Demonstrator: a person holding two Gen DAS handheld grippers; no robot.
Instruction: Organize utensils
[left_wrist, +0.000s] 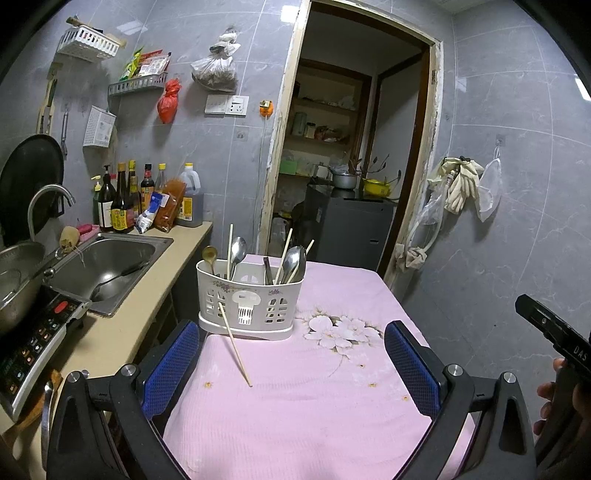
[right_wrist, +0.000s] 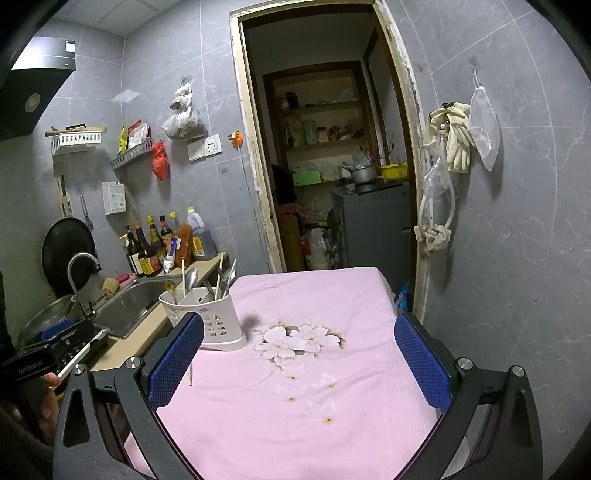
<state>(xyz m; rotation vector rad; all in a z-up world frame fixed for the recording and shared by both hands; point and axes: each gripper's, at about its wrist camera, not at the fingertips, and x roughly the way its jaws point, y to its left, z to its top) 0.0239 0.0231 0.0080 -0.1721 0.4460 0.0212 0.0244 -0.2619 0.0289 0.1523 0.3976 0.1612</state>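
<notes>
Now one chopstick (left_wrist: 235, 345) leans against the holder (left_wrist: 248, 301) near the table's (left_wrist: 332, 406) left edge; left gripper (left_wrist: 291, 363) and right gripper (right_wrist: 299, 360) spread, empty.

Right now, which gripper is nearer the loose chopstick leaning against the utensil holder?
Left. The left gripper frames the chopstick between its open fingers. The right gripper sits farther right, the chopstick just beside its left finger.

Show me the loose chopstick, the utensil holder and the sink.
loose chopstick (left_wrist: 235, 345): left wrist view, middle of its shaft.
utensil holder (left_wrist: 251, 295): left wrist view, front wall.
sink (left_wrist: 110, 258): left wrist view, inside of the basin.
</notes>
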